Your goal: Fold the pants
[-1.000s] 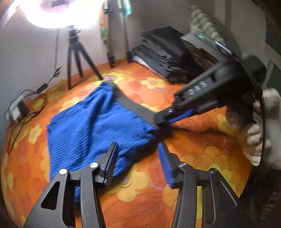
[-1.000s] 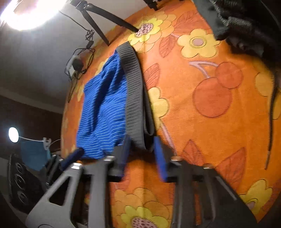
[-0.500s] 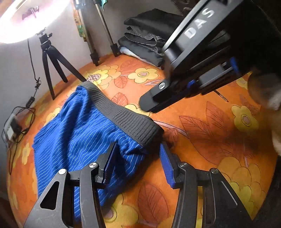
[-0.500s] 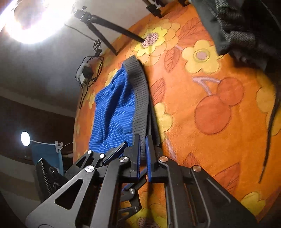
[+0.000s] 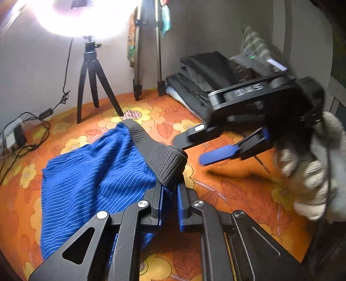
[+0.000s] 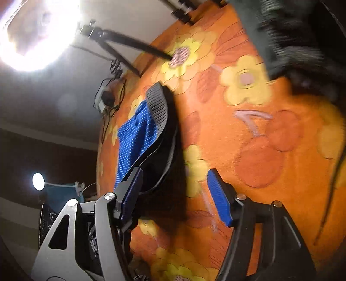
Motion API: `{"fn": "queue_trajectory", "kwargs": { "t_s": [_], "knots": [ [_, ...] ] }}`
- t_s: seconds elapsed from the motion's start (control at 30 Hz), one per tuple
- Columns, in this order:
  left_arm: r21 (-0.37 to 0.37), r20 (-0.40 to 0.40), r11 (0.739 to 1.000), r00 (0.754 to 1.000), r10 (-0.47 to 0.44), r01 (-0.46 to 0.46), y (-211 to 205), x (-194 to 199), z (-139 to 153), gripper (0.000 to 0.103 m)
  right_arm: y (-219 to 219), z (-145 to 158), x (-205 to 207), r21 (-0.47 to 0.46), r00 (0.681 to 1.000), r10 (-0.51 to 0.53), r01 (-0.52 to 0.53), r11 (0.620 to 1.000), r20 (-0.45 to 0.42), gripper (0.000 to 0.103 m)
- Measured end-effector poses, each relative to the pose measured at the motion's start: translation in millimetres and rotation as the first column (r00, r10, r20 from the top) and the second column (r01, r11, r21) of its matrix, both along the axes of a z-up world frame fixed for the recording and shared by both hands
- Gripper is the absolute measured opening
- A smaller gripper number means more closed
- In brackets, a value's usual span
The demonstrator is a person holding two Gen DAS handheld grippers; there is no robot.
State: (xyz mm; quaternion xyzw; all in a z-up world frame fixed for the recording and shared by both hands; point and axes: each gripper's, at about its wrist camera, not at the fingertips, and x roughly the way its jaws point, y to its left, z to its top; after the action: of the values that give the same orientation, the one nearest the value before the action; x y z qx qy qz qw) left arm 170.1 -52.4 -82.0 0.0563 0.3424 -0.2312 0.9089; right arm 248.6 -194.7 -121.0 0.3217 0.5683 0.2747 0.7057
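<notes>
Blue striped pants with a grey ribbed waistband lie on an orange flowered cloth. My left gripper is shut on the near corner of the waistband and lifts it a little off the cloth. My right gripper hovers open and empty to the right of the waistband, held by a gloved hand. In the right wrist view the pants and waistband lie ahead to the left, and the right gripper stands open over the cloth.
A stack of dark folded clothes lies at the back right. Two tripods and a bright ring light stand along the back wall. Cables and a power adapter lie at the left edge.
My left gripper has closed on the waistband corner and raised it. My right gripper has opened, let go of the waistband and pulled away to the right.
</notes>
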Motion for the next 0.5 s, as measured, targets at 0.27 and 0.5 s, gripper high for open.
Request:
{"fn": "queue_trajectory", "kwargs": {
  "t_s": [0.27,0.5],
  "knots": [
    [-0.003,-0.001,1.0,1.0,-0.012,0.012,-0.5,-5.6,-6.5,0.007,24.2,-23.6,24.3,0.133,0.998,-0.008,0.017,0.991,-0.067,0.065],
    [-0.004,0.007,0.999,0.999,-0.034,0.035,-5.3,0.6,-11.0,0.007,17.9,-27.6,33.3,0.205,0.996,-0.027,0.044,0.978,-0.084,0.066]
  ]
}}
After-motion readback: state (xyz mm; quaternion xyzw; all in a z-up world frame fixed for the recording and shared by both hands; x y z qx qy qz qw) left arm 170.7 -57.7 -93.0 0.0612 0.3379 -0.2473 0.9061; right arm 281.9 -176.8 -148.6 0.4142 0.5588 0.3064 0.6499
